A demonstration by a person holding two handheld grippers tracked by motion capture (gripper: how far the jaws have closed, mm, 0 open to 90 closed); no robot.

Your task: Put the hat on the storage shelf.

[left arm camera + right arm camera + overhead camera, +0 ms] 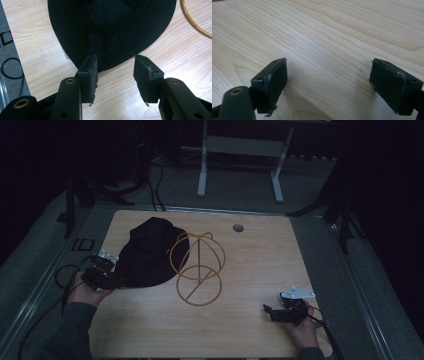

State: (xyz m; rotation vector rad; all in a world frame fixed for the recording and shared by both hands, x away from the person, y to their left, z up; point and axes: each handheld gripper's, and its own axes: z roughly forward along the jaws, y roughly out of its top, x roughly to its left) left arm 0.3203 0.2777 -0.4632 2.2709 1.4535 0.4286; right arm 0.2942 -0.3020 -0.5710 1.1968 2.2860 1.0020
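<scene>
Light wood-grain counter with rounded corners, seen from above. A small round grommet is set into its far edge, right of centre. On the left half lies a black brimmed hat, brim flat on the surface; its stitched brim appears close up in the left gripper view. Just beside the hat, to its right, stands a gold wire stand made of rings, its base ring resting on the counter and its upper loops overlapping the hat's edge. The near right part of the counter shows bare grain.
</scene>
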